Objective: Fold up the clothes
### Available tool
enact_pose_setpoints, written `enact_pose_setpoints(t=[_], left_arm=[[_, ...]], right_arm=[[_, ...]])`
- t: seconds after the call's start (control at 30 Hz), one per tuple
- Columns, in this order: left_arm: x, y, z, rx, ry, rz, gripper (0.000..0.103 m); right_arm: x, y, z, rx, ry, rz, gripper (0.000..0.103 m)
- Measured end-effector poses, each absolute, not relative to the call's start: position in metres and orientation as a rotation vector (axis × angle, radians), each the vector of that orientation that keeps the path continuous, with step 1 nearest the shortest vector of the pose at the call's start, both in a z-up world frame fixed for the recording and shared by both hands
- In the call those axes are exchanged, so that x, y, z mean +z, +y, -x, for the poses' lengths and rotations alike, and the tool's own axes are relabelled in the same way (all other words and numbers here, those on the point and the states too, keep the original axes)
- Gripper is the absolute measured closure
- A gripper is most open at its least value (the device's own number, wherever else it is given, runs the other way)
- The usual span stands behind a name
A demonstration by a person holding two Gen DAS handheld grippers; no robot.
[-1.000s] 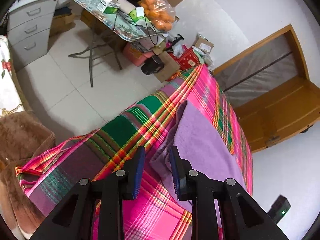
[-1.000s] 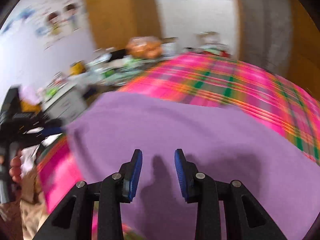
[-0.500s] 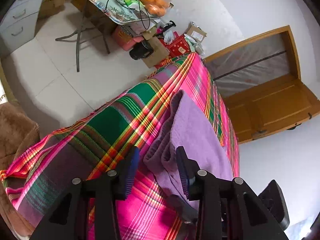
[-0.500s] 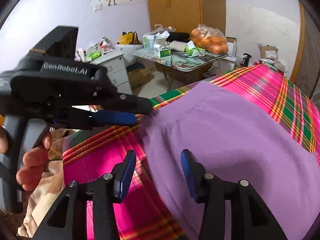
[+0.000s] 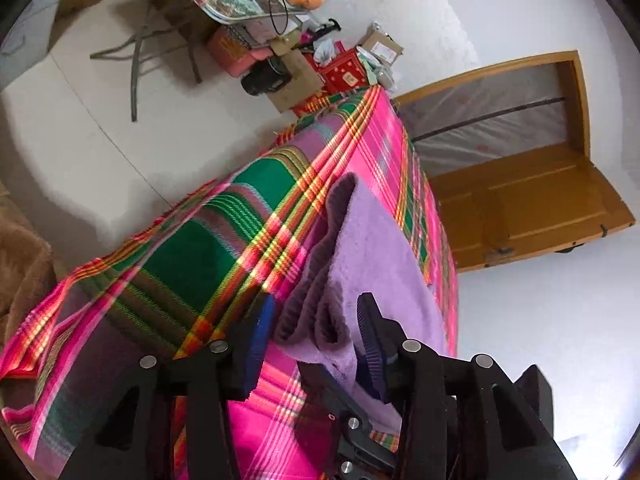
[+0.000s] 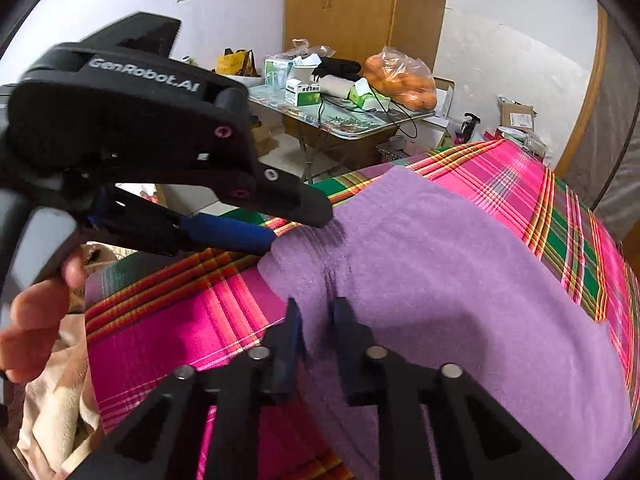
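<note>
A purple fleece garment lies folded on a bed covered by a pink and green plaid sheet. My left gripper straddles the garment's layered near corner; its jaws are opening and the stacked edges sit between them. Seen from the right wrist, the left gripper has its upper finger touching the wrinkled top of the garment and its blue pad at the edge. My right gripper is closing on a raised ridge of the purple fleece just below that corner, over the plaid sheet.
A folding table with boxes and a bag of oranges stands beyond the bed, with cartons on the floor. A wooden wardrobe is behind it. A person's hand holds the left gripper above a beige blanket.
The right gripper swung left to the garment's near corner and closed from wide apart onto a pinch of fleece. The left gripper dipped toward that corner and its jaws spread wider.
</note>
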State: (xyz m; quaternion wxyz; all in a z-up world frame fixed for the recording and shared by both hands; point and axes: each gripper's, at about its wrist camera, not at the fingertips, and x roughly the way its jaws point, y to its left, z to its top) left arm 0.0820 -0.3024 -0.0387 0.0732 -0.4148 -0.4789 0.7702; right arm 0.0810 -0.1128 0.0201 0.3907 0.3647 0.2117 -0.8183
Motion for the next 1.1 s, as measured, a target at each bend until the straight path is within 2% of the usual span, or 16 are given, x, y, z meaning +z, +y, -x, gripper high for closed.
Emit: enact_pose_setpoints(t=[0.1, 0.4, 0.67, 0.77, 0.87, 0.93, 1.1], left_arm=[[-0.041, -0.302, -0.075, 2.262, -1.445, 1.271, 0.051], [-0.051, -0.296, -0.051, 2.055, -1.520, 1.270, 0.047], [-0.053, -0.281, -0.023, 1.980, -1.495, 1.301, 0.047], [-0.052, -0.283, -0.015, 1.996, -1.514, 1.283, 0.051], [-0.051, -0.286, -0.008, 2.005, -1.524, 1.255, 0.065], [-0.051, -0.288, -0.005, 2.013, -1.514, 1.237, 0.086], [-0.047, -0.293, 0.000, 2.059, -1.492, 1.200, 0.088]], right_arm=[[0.024, -0.107, -0.078, -2.079, 0.481, -0.918, 0.095], [0.040, -0.087, -0.078, -2.072, 0.361, -0.853, 0.097], [0.045, -0.079, -0.082, -2.058, 0.328, -0.833, 0.097], [0.044, -0.078, -0.083, -2.054, 0.318, -0.838, 0.097], [0.044, -0.078, -0.084, -2.054, 0.316, -0.838, 0.097], [0.043, -0.080, -0.084, -2.056, 0.318, -0.842, 0.097], [0.042, -0.086, -0.080, -2.055, 0.302, -0.860, 0.097]])
